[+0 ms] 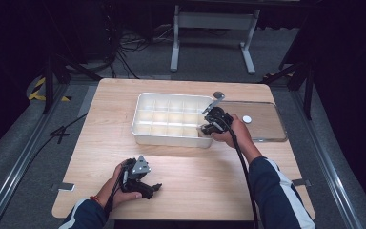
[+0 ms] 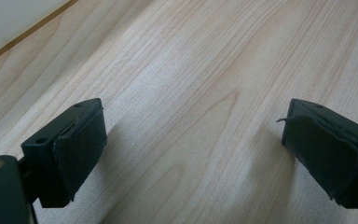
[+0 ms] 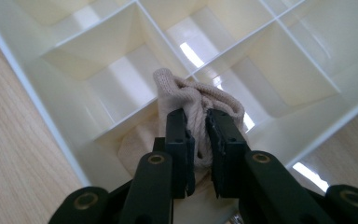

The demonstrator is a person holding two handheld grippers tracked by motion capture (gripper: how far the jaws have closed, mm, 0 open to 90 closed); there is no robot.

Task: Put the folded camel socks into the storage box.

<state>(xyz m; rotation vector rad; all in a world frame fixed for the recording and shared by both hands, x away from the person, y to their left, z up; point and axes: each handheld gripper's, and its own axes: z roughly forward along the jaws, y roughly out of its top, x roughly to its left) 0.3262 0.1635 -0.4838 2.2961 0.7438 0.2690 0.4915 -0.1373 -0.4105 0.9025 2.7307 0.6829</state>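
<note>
— What has your right claw (image 3: 199,135) got?

— It's clamped on a bundled beige sock (image 3: 193,95); the cloth is pinched between my two black jaws and bulges out above them. The sock sits over the white divided tray (image 1: 145,131), at the tray's near right corner, partly down in the corner compartment.

— And the tray itself?

— It stands on the tabletop (image 1: 195,176), its other compartments bare as far as I can see. Just right of the tray lies a clear lid (image 1: 267,126) with a small white knob, flat on the wood.

— Your left claw (image 1: 147,187)?

— Well apart from the tray, toward the near edge of the tabletop on the tray's left side. Its jaws stand wide apart with nothing but bare wood between them.
</note>
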